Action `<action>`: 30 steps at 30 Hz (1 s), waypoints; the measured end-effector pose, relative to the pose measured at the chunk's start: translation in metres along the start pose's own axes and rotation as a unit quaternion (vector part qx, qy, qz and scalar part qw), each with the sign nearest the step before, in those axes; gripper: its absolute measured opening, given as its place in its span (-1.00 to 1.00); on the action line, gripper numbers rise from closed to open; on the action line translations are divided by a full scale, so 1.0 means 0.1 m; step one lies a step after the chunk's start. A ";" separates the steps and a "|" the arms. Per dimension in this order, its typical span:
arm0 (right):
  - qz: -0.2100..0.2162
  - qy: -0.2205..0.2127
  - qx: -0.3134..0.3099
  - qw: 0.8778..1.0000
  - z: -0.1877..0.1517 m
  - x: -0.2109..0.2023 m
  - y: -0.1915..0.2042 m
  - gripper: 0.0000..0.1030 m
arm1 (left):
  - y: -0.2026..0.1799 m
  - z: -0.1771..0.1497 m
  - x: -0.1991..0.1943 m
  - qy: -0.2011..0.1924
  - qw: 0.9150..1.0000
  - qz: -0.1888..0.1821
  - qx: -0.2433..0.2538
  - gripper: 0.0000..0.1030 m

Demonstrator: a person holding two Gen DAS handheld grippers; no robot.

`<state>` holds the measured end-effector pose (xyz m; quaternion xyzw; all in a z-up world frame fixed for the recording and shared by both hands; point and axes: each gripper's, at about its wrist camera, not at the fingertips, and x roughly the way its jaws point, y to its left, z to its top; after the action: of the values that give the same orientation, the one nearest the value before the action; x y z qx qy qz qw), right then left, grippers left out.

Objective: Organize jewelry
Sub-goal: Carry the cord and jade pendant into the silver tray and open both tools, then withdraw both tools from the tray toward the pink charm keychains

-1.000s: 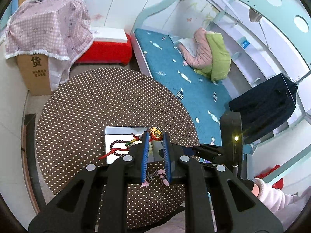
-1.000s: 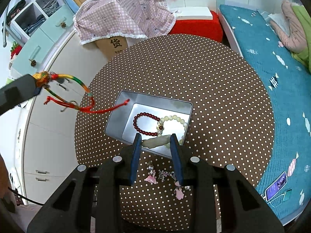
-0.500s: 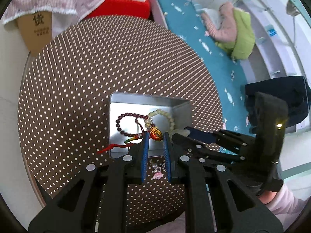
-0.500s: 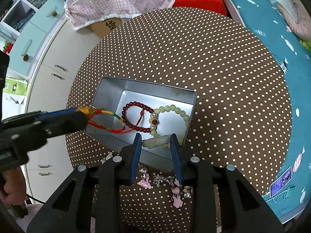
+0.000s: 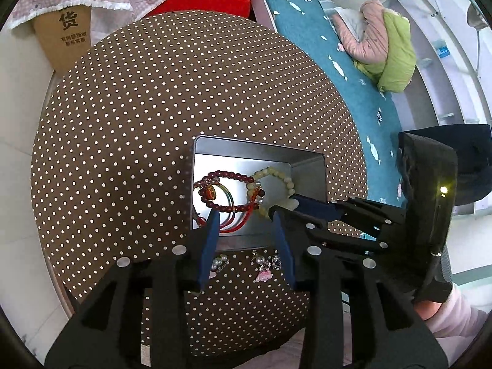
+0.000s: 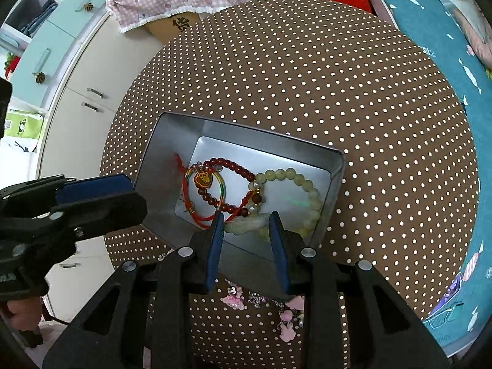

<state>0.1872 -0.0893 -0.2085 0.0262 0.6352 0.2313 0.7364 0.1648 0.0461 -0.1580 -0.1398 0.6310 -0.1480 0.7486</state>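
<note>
A: While both grippers point down over the round brown table with white polka dots, where does the jewelry lie?

B: Most of it is in the shallow silver rectangular metal tin. A dark red bead bracelet rests on the tin floor, overlapping a red and multicoloured cord bracelet with a gold-and-red charm. A pale green bead bracelet touches it on the right.

A: And the left gripper?

B: Its jaws are opening, with nothing pressed between them; the cord bracelet lies loose in the tin below.

A: The right gripper?

B: Its jaws are narrow and clamp a pale jade-like carved pendant, low inside the tin near its front wall.

A: Anything outside the tin?

B: Small pink charm earrings with pearls lie on the table just in front of the tin.
</note>
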 end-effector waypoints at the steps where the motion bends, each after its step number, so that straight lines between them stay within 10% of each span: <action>1: 0.003 0.000 -0.003 1.000 0.02 0.04 0.02 -0.45 | 0.00 0.00 0.00 0.000 1.000 0.001 -0.001 -0.28; 30: -0.013 -0.004 -0.011 1.000 0.00 0.04 0.17 -0.45 | -0.03 -0.35 -0.24 -0.016 1.000 0.011 0.000 -0.28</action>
<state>0.1829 -0.0727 -0.2066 0.0110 0.6298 0.2288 0.7422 0.1263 0.0520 -0.1409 -0.1350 0.6206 -0.1373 0.7601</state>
